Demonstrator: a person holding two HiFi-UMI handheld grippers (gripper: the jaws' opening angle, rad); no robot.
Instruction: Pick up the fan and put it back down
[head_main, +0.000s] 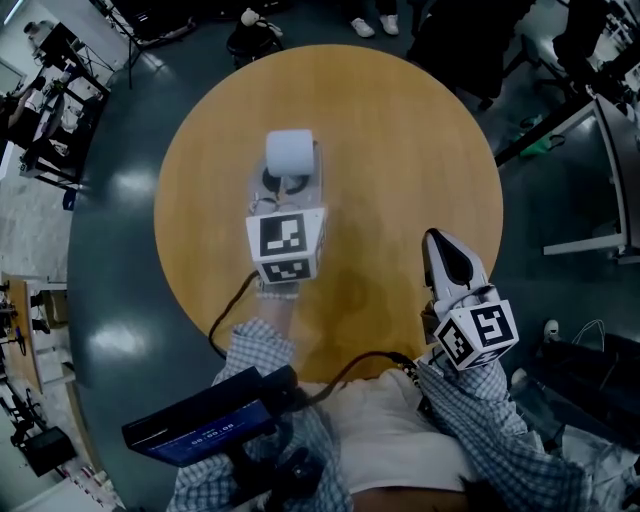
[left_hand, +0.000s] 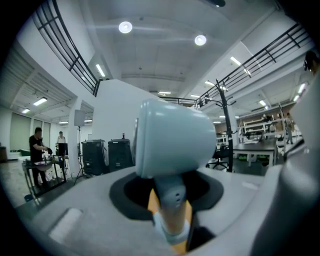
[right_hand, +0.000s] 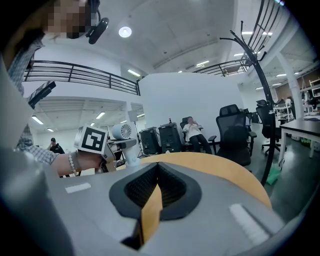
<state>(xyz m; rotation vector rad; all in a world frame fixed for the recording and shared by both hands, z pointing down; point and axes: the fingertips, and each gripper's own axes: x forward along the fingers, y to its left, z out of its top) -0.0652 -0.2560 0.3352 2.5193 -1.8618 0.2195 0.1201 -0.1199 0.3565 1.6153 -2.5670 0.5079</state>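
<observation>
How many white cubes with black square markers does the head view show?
2. One white marker cube rides on the left gripper, which grips the pale blue fan at the round wooden table's middle; the other rides on the right gripper, at the table's near right.

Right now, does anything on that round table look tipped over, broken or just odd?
Nothing stands out. The fan is upright and looks intact, its stem clamped in the left gripper over the wooden table. The right gripper is shut and empty near the table's edge.
</observation>
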